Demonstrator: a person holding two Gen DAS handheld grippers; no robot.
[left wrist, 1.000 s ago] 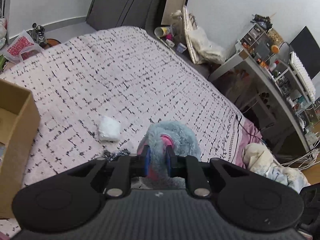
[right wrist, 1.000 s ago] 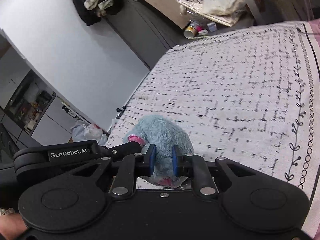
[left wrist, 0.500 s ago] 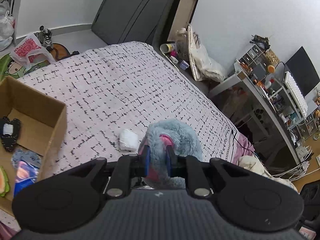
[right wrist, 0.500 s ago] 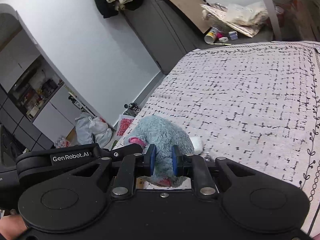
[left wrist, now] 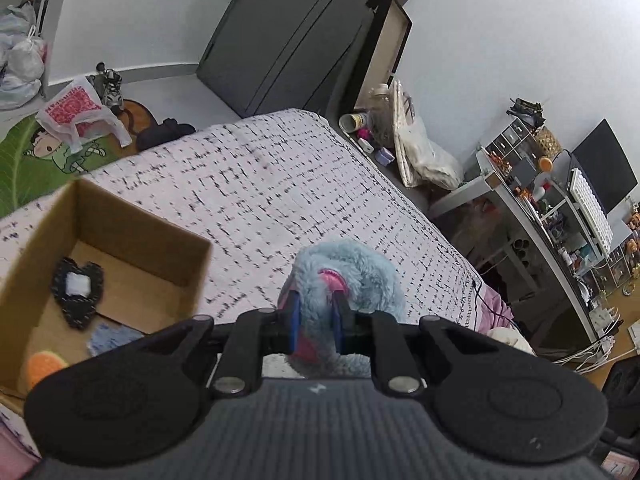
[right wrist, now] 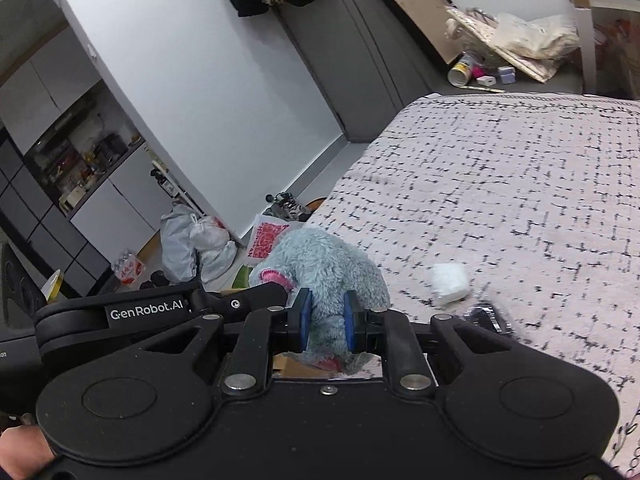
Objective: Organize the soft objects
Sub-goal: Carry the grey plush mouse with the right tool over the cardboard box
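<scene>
Both claws are clamped on the same blue plush toy (left wrist: 348,276): the left claw (left wrist: 314,322) pinches it by the pink-trimmed part, and the right claw (right wrist: 325,322) squeezes the furry body, blue pads pressed into the pile on both sides. The toy hangs between the 2 claws, off the bed (left wrist: 260,184), carried in the air.

Key relation: the cardboard box (left wrist: 144,236) sits on the bed to the left of the left claw and a bit below it, near, w/ its open top facing up. So the toy has to travel leftward and down, and the left claw is the nearer one to the box. In the right wrist view the box is mostly hidden behind the claw body; only a sliver of brown shows under the toy.

Box already holds a black heart-shaped patch (left wrist: 78,294), a blue-grey cloth bit (left wrist: 114,340) and an orange round piece (left wrist: 44,366). A white soft wad (right wrist: 450,284) lies on the bed to the right of the toy, apart from it, prob next to be sorted.

Toy's bulk is wide vs. the free floor of the box, so it will likely land on top of the flat items.
</scene>
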